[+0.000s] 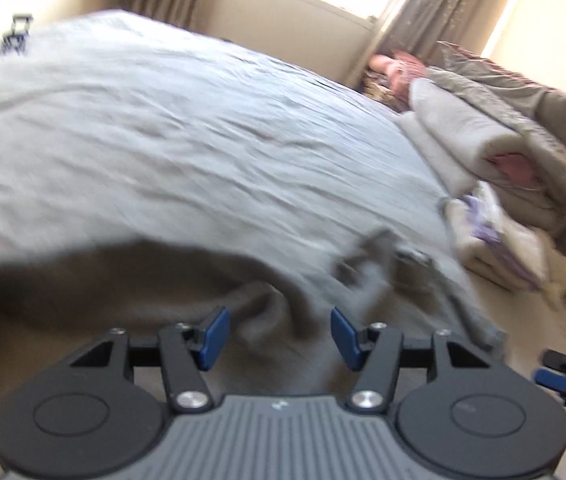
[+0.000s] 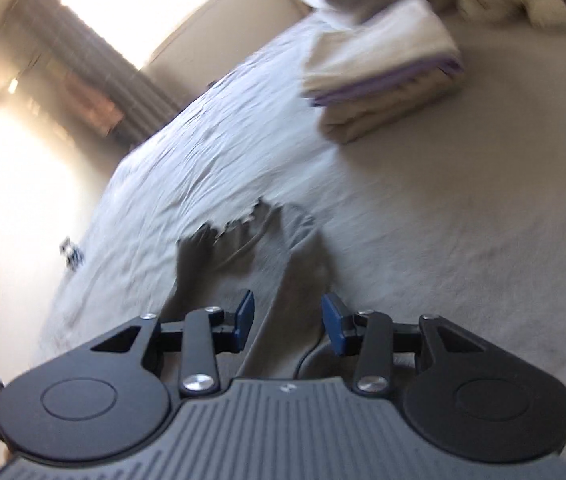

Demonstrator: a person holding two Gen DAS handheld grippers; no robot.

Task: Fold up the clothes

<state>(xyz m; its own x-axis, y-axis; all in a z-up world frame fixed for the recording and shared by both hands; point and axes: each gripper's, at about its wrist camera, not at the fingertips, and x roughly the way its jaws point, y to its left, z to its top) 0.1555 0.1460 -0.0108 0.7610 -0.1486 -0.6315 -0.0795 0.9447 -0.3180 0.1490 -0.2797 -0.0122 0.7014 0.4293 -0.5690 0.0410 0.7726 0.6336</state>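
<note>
1. The grey garment (image 2: 251,240) lies bunched on the bed (image 1: 163,120), near the edge closest to the cameras.
2. The left gripper (image 1: 279,334) has its jaws apart, and nothing is pinched in them. The cloth lies below.
3. The right gripper (image 2: 287,322) also has its jaws apart, over a strip of the grey garment. The pads do not press on it.
4. Both pictures are blurry, so small folds are hard to see.
5. What could go wrong: the jaws may pinch the bed sheet along with the garment, because both are soft and grey.
6. A folded stack (image 2: 383,76) sits farther along the bed. A wide swing could knock it.
</note>
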